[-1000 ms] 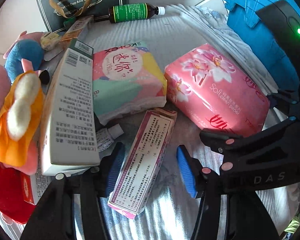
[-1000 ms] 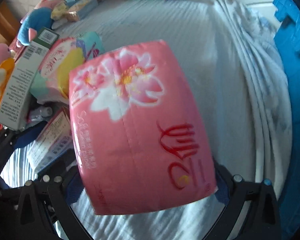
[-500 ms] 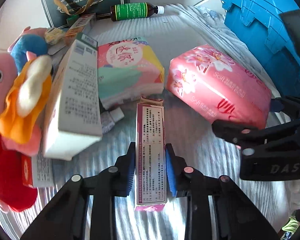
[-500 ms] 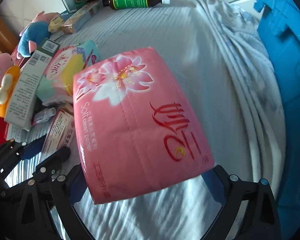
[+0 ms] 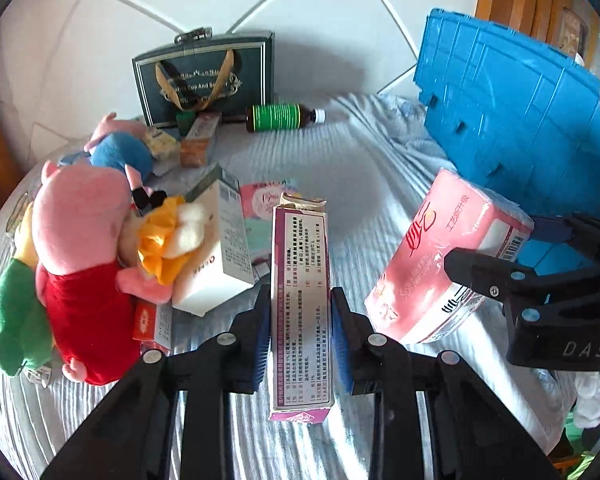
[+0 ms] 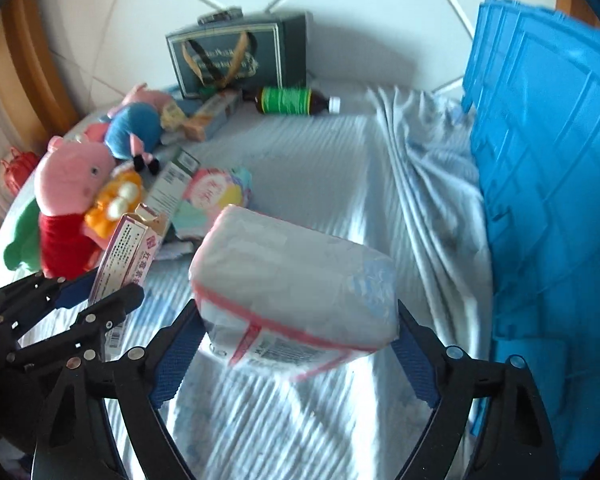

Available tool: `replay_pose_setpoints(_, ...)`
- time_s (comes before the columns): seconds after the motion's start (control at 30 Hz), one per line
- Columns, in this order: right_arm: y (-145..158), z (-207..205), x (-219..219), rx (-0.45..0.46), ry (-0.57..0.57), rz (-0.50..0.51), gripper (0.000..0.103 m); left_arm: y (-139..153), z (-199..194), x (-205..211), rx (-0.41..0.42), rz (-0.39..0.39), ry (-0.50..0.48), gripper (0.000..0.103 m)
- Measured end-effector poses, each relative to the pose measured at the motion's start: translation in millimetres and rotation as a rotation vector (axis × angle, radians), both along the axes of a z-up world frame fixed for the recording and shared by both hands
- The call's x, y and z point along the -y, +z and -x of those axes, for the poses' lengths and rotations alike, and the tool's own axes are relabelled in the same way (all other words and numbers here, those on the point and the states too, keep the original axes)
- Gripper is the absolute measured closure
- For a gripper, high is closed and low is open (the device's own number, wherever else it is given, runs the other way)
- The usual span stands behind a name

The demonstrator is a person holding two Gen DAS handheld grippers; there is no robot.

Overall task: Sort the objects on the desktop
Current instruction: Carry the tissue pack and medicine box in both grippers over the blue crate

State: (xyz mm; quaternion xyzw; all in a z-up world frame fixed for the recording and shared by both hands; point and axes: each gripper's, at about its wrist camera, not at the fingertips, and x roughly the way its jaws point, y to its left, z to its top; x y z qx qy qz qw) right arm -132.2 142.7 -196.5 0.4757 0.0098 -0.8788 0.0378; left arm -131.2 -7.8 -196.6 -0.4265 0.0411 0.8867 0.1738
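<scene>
My left gripper (image 5: pixel 301 320) is shut on a slim pink-and-white medicine box (image 5: pixel 300 256), which hangs upright between the blue pads above the striped cloth. The right gripper (image 6: pixel 296 332) holds a pink tissue pack (image 6: pixel 292 276) across its width. Its jaws are closing on the soft pack, and the pack's pale underside faces the camera. The left wrist view shows this pack (image 5: pixel 440 264) lifted at the right, clamped by the right gripper's black fingers (image 5: pixel 484 272). In the right wrist view the medicine box (image 6: pixel 128 256) appears at the left.
A blue plastic crate (image 5: pixel 520 120) stands at the right. On the cloth at the left lie a pink pig plush (image 5: pixel 80 240), a blue plush (image 5: pixel 116 152), a white carton (image 5: pixel 220 248) and a pastel pad pack (image 5: pixel 260 204). A dark gift bag (image 5: pixel 204 80) and a green-labelled bottle (image 5: pixel 280 118) are at the back.
The left gripper closed on the medicine box and lifted it. The right gripper rose with the tissue pack, which tilted so its underside now faces that camera. Both views pulled back from the cloth.
</scene>
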Motion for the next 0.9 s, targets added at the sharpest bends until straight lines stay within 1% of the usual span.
replay_pose_setpoints(0.23,61.9,-24.7,7.3,-0.154,0.012,0.001,0.014,48.7,-20.0,-3.8,-0.118,-0.028,-0.008,0.076)
replay_pose_setpoints(0.47,133.2,-55.6,-1.5,-0.359,-0.016,-0.021,0.014,96.5,-33.3,-19.4,-0.229,-0.058,-0.03,0.076)
replay_pose_setpoints(0.67,188.2,-76.9,-28.2,-0.505,-0.064,-0.026,0.014,132.5,-43.3,-50.6,-0.307,-0.09,-0.059,0.076)
replay_pose_setpoints(0.77,209.7,-89.3,-47.7,-0.567,-0.101,-0.029,0.014,149.8,-49.5,-74.2,-0.35,-0.094,-0.081,0.076)
replay_pose_setpoints(0.9,236.3,-106.9,-82.3,-0.636,-0.163,-0.042,0.014,173.1,-53.3,-108.8,-0.37,-0.118,-0.109,0.076)
